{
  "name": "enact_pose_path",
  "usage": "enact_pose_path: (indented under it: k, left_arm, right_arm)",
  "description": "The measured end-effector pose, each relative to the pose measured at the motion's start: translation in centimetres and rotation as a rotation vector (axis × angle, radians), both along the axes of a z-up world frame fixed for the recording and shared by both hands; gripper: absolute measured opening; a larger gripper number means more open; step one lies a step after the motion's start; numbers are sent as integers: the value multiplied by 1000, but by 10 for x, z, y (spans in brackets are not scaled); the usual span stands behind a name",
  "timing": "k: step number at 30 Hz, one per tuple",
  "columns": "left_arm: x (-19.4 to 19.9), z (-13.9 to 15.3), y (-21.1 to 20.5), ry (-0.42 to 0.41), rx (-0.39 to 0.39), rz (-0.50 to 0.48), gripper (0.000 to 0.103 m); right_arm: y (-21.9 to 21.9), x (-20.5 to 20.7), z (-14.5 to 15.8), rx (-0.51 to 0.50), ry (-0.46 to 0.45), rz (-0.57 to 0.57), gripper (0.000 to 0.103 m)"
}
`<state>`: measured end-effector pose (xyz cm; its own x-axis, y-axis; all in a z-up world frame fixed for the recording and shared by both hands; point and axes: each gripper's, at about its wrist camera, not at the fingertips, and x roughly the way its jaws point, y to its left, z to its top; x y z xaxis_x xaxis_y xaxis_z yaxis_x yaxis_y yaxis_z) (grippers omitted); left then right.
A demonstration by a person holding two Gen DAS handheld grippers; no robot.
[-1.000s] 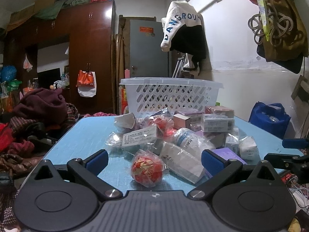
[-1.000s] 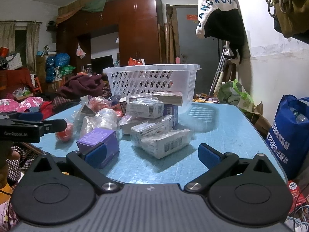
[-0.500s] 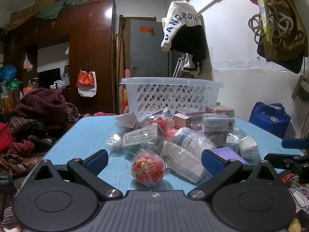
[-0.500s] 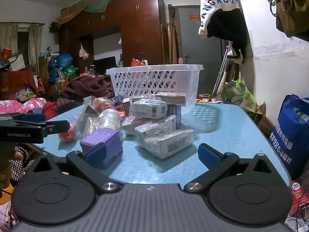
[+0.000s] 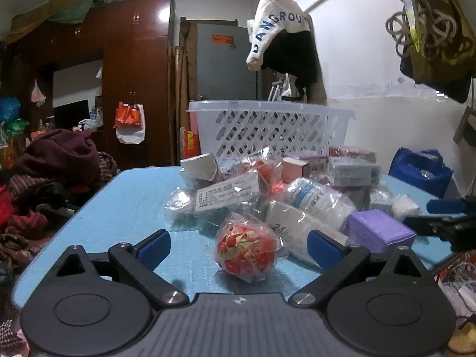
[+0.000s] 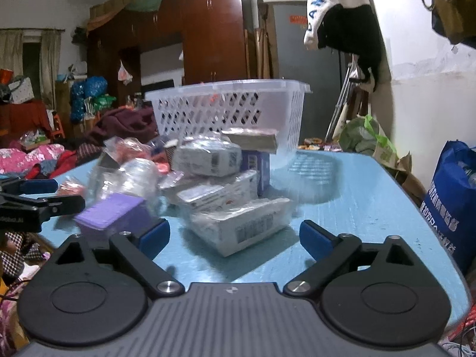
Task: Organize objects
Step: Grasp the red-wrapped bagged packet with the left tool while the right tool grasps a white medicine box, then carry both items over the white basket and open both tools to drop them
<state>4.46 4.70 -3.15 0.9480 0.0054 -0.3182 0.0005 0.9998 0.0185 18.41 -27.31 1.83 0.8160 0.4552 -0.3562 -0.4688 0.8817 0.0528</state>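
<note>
The left gripper (image 5: 239, 245) is spread wide, with a red ball (image 5: 245, 250) on the blue table (image 5: 128, 208) between its fingers, untouched. At 12 o'clock lies the pile of boxes (image 5: 297, 184), the white basket (image 5: 272, 129) behind. The right gripper (image 6: 235, 235) is also spread; a wrapped box (image 6: 242, 223) at 12 o'clock, a purple box (image 6: 114, 212) at 10.

One basket (image 5: 272, 125), one purple box (image 5: 379, 230)

Bare blue table (image 5: 125, 205) lay open toward ten o'clock of the left gripper (image 5: 239, 245). A wrapped red ball (image 5: 245, 251) sat dead ahead at twelve, the packet pile (image 5: 297, 187) behind it, the white basket (image 5: 272, 129) beyond.
</note>
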Motion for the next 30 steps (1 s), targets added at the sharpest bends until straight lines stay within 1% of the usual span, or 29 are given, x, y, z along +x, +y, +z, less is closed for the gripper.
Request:
enact_pose_path:
  k: [3, 4, 5, 6, 7, 8, 10, 12, 16, 19, 22, 24, 26, 28, 30]
  left_arm:
    - [12, -8, 2, 7, 7, 3, 99]
    - [15, -11, 3, 6, 3, 5, 98]
    - [17, -13, 6, 6, -2, 9, 93]
    - [20, -15, 7, 4, -2, 13, 91]
    - [18, -16, 7, -7, 11, 17, 81]
    - [16, -16, 7, -15, 9, 6, 67]
    - [12, -13, 9, -17, -16, -18, 49]
    - [10, -8, 13, -18, -55, -40, 48]
    - [9, -5, 17, -35, -66, -41, 47]
    - [9, 3, 22, -53, -83, -46, 47]
    - [12, 23, 27, -89, -109, -51, 47]
    - [24, 49, 29, -111, -123, -69, 47]
    - [46, 75, 29, -121, -148, -88, 47]
    - [76, 97, 29, -109, -172, -103, 47]
    - [111, 114, 28, -90, -189, -107, 47]
  right_arm:
    - [3, 10, -3, -21, 22, -5, 97]
    - [4, 13, -4, -28, 30, 0, 94]
    - [5, 14, -5, -30, 31, 8, 92]
    - [5, 14, -5, -36, 26, 9, 88]
    - [5, 12, -5, -40, 23, 8, 82]
    - [5, 10, -5, -43, 19, 9, 82]
    - [0, 5, -5, -33, 17, 19, 80]
    - [-5, 3, -3, -18, 16, 19, 79]
    - [-16, 4, 10, 1, 4, -2, 79]
    - [-24, 5, 28, 42, -12, -6, 79]
    - [-18, 14, 58, 52, -54, -4, 79]
    - [-8, 29, 85, 65, -73, 15, 79]
    - [8, 50, 108, 51, -96, 11, 79]
    - [29, 77, 127, 22, -104, 4, 79]
    - [45, 106, 137, -3, -92, -7, 79]
